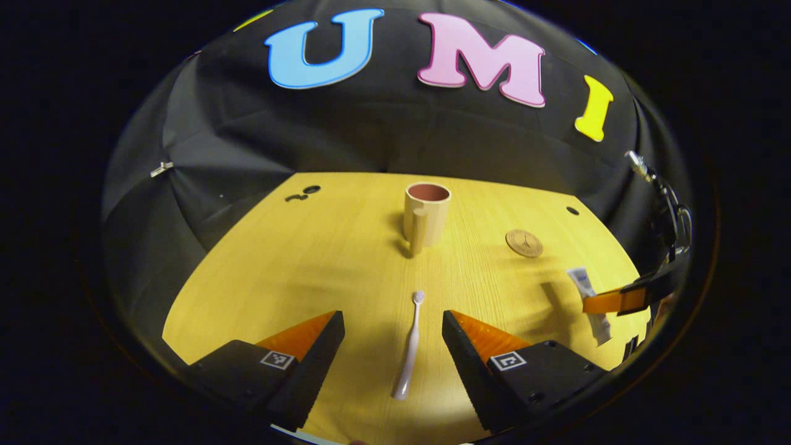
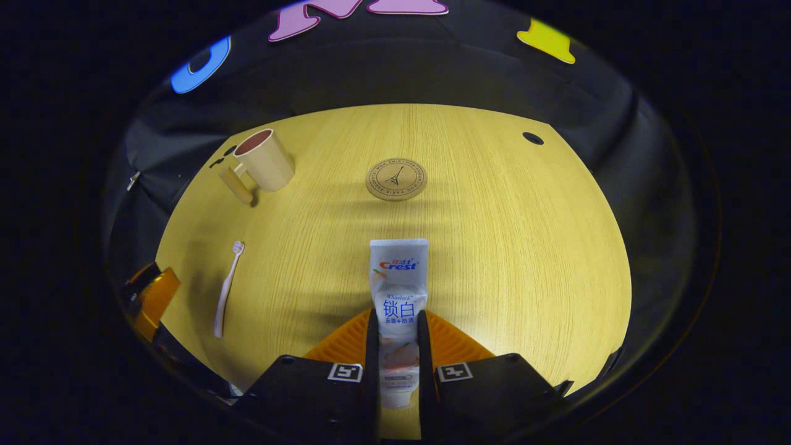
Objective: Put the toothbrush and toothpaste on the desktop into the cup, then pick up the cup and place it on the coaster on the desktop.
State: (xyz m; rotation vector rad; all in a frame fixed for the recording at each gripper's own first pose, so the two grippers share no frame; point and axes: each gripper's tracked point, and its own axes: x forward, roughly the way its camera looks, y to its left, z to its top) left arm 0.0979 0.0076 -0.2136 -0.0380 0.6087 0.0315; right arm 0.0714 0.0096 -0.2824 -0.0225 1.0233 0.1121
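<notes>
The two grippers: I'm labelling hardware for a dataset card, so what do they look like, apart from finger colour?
The left gripper and the right gripper look alike: each has two wedge-shaped fingers tapering forward from blocky black bodies. Each finger base carries a small square black-and-white tag. Cables hang beside the right gripper in the left gripper view.

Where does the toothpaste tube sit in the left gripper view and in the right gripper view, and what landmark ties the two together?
Left gripper view: the toothpaste tube is at the far right, held across its middle by the right gripper.
Right gripper view: the tube is centre-bottom, clamped between the gripper's own jaws, its flat end pointing away.
Shared landmark: the round coaster, just beyond the tube in both.
</notes>
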